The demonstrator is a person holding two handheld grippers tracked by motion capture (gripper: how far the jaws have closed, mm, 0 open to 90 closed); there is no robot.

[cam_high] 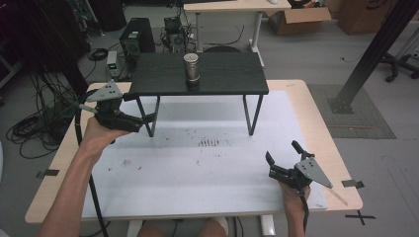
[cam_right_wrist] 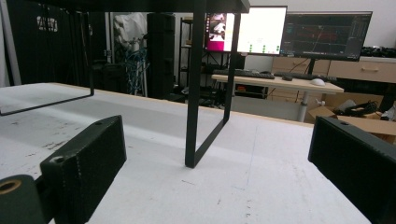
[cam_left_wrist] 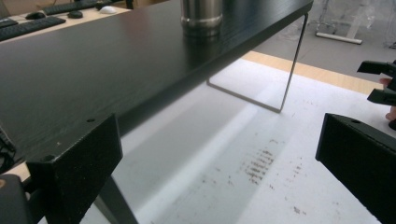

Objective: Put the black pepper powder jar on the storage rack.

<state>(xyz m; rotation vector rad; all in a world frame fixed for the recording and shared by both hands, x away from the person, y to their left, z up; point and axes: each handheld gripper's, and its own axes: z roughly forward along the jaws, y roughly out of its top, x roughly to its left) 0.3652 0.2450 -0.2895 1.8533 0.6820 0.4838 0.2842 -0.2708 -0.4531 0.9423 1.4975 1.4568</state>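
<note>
A steel cup (cam_high: pixel 191 67) (cam_left_wrist: pixel 201 16) stands upright near the middle of a low black shelf (cam_high: pixel 222 74) (cam_left_wrist: pixel 93 70) with thin metal legs (cam_right_wrist: pixel 194 93). My left gripper (cam_high: pixel 141 107) (cam_left_wrist: pixel 219 163) is open at the shelf's front-left corner. One of its jaws lies beside the shelf's left edge, the other in front of the leg, and nothing is held. My right gripper (cam_high: pixel 281 151) (cam_right_wrist: pixel 215 163) is open and empty low over the white mat (cam_high: pixel 197 168), near the front right, facing the shelf's right legs. It also appears far off in the left gripper view (cam_left_wrist: pixel 380 81).
The mat covers a wooden table (cam_high: pixel 316 113) and carries dark scuff marks (cam_high: pixel 208 142) in front of the shelf. A slanted black post (cam_high: pixel 375 49) stands off the table's right side. A computer tower (cam_high: pixel 137 35) and cables (cam_high: pixel 34 128) lie on the floor at the left.
</note>
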